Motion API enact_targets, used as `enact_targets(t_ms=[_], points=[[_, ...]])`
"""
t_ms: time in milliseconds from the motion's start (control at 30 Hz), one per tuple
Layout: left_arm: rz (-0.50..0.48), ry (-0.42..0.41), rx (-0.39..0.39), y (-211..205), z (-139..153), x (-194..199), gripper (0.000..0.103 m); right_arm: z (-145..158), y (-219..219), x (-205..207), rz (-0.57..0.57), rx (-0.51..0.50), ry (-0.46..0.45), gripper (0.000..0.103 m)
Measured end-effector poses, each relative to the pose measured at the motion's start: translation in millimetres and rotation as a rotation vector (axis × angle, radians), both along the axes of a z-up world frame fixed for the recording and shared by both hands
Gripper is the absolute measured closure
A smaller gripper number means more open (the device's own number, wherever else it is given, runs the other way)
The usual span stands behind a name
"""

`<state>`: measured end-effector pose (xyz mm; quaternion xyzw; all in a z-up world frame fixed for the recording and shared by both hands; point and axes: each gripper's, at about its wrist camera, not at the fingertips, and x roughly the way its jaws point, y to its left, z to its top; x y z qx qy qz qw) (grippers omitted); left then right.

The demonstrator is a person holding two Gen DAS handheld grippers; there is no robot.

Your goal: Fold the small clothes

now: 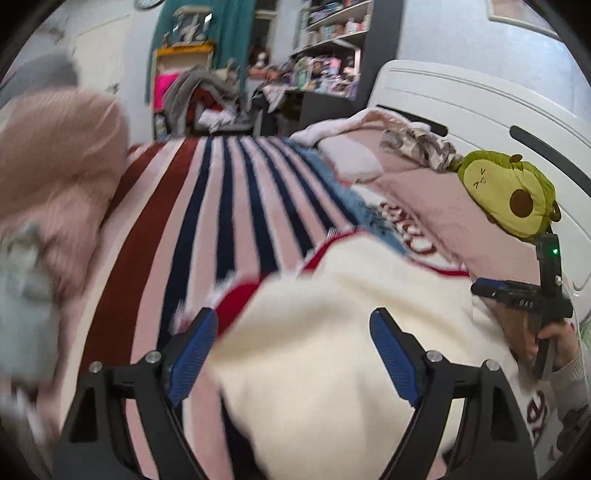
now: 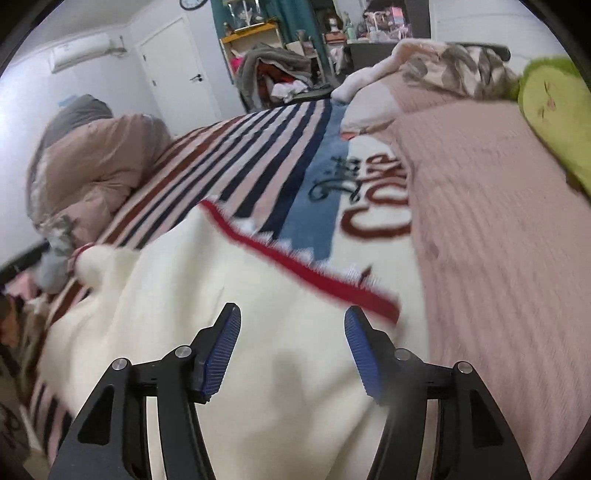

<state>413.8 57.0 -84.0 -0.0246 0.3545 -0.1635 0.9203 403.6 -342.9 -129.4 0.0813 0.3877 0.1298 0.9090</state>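
A cream garment (image 1: pixel 332 350) with a red trim edge (image 2: pixel 303 269) lies spread on a striped blanket (image 1: pixel 229 206) covering the bed, directly under both grippers. The left gripper (image 1: pixel 293 354) hangs over the cloth with its jaws parted wide, blue pads (image 1: pixel 194 354) clear of the fabric, nothing between them. The right gripper (image 2: pixel 291 350) likewise stands with jaws released above the cream cloth, gripping nothing. A pink quilt (image 2: pixel 498 221) lies along the right side, an avocado plush (image 1: pixel 509 195) resting on it. Shelves (image 1: pixel 332 29) at the back hold blurred small items I cannot identify.
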Motion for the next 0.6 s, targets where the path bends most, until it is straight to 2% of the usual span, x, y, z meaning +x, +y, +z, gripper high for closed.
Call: enact_targets(t_ms=[233,367,467,600], points=[[0.066,0.157,-0.216,41,-39,-69,0.019,7,55,-52,0.175,0.0,-0.041,0.049],[0.054,0.274,-0.439,41,-73,-90,0.019,5,74,-70,0.221,0.025,-0.028,0.049],[0.058,0.356,-0.541,29,-96,-96,0.019,-2,79,-81,0.219,0.029,-0.01,0.049],[0.059,0.339,-0.597,12,-105,-95,0.019,-9,88,-89,0.23,-0.032,-0.013,0.048]])
